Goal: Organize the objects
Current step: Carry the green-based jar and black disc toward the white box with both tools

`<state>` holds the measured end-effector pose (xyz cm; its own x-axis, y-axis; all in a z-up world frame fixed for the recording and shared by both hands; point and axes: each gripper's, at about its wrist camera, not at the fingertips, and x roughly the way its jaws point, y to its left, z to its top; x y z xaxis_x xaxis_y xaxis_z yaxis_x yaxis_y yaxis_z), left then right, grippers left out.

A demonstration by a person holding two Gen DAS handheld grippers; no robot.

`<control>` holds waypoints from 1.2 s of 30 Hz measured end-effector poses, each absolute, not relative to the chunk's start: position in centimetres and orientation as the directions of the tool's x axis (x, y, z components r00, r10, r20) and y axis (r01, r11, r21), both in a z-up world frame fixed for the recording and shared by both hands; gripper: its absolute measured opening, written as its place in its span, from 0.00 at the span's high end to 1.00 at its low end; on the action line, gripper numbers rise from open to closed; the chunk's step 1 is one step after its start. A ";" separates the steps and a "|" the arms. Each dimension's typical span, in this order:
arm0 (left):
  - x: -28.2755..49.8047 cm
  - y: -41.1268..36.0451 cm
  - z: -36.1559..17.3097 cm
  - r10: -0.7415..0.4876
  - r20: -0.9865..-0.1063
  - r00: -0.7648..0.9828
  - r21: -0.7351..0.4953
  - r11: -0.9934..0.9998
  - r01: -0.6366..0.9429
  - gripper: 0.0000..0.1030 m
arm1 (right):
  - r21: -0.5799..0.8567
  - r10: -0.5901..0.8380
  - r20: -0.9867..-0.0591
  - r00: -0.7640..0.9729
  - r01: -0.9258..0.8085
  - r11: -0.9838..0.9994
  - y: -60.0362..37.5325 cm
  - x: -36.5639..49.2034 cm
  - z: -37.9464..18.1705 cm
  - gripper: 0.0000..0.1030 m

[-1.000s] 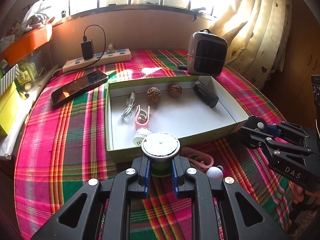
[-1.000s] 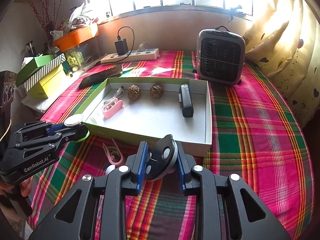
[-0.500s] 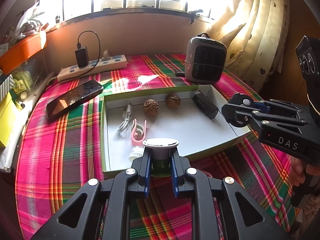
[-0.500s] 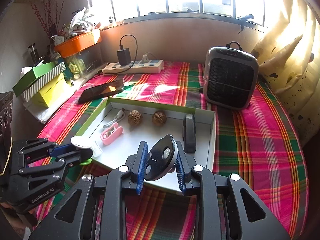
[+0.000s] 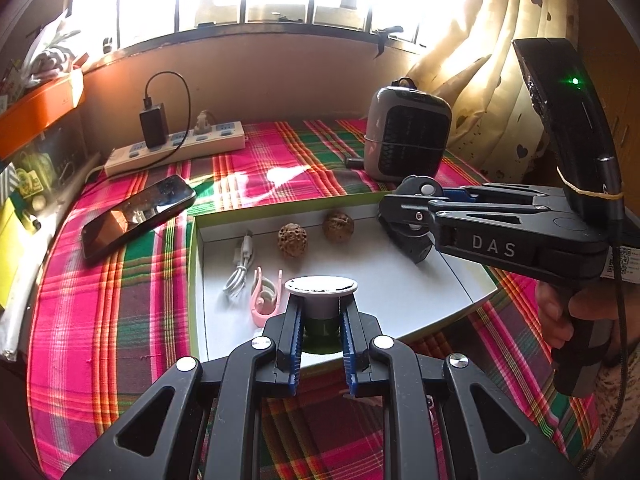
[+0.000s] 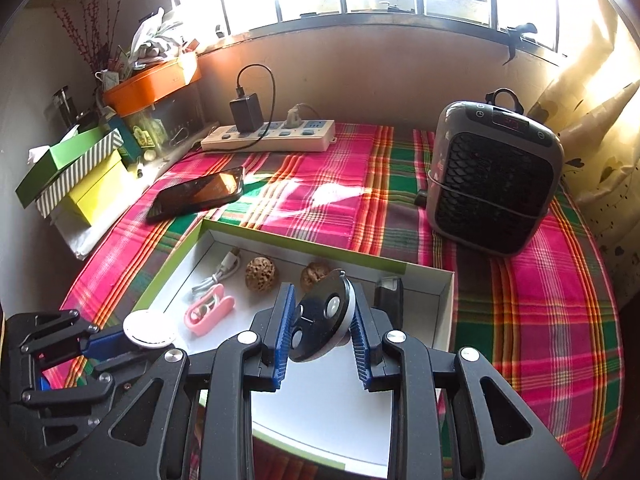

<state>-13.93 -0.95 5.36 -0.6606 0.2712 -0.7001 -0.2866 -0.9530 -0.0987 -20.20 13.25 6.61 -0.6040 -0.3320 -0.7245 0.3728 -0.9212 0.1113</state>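
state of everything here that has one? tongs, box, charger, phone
left tongs: shut on white-topped jar, over box
right tongs: shut on black disc, over box
box: open, no lid
charger: plugged into power strip
phone: screen dark, flat on cloth

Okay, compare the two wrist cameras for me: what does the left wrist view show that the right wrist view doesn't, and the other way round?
Only the left wrist view shows the person's hand on the right gripper's handle. Only the right wrist view shows the stacked green and yellow boxes beside the table. Both show the box tray holding two walnuts, a white cable and a pink clip, plus the phone, the power strip and the heater.
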 end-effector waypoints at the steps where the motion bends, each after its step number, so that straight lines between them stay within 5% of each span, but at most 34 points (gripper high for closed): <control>1: -14.2 -0.9 5.3 0.272 -0.702 -0.658 -0.101 -0.953 -0.286 0.85 | 0.109 -0.329 -0.728 -0.601 0.373 -0.921 13.2 -20.6 6.5 0.73; 36: -19.0 2.3 1.5 0.269 -0.764 -0.586 -0.091 -0.945 -0.315 0.85 | 0.062 -0.302 -0.793 -0.529 0.423 -0.904 12.1 -24.4 2.4 0.73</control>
